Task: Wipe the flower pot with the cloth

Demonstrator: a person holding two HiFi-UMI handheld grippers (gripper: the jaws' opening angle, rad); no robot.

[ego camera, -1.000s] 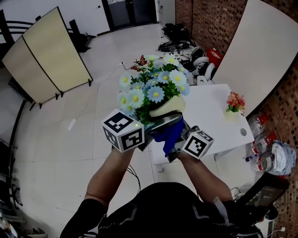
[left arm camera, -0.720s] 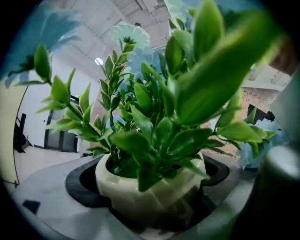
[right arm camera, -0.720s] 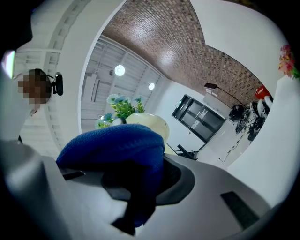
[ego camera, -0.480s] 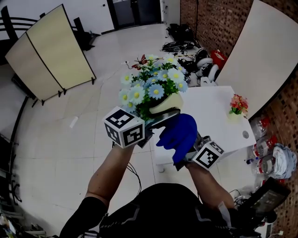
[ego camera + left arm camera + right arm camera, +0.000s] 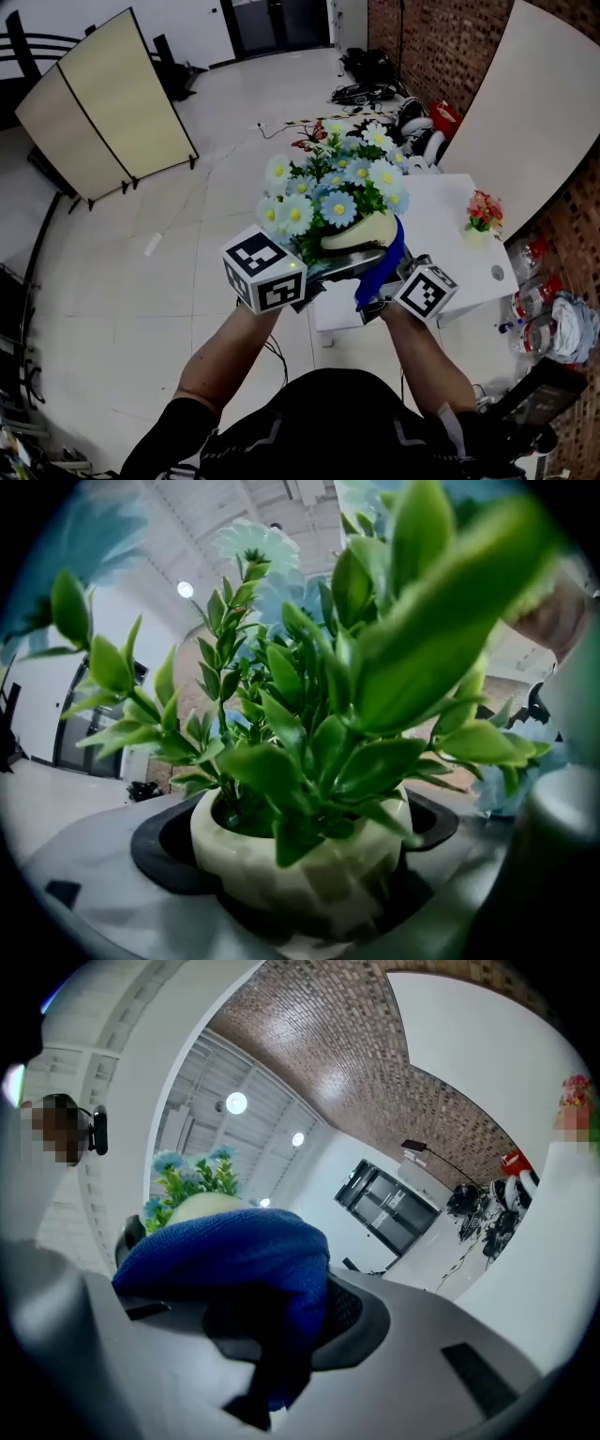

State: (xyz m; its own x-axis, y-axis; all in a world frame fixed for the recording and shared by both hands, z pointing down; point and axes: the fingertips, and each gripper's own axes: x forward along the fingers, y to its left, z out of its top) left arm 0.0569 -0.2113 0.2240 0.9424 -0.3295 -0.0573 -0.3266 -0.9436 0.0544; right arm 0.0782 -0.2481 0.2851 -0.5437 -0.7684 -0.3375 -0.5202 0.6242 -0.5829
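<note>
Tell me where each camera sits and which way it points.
Head view: on the person's head, facing steeply down at the flower pot, floor and white table; both forearms, left gripper and right gripper show.
Left gripper view: on the left gripper, facing along its jaws, shut on the flower pot; leaves fill the picture.
Right gripper view: on the right gripper, facing along its jaws, shut on the blue cloth, flower pot behind.
Shared: all three show the flower pot.

The flower pot (image 5: 359,232) with the cloth (image 5: 386,255) beside
It sits in the left gripper (image 5: 328,265); the cloth (in the right gripper (image 5: 380,295)) lies against its right side, a table (image 5: 441,234) behind.
</note>
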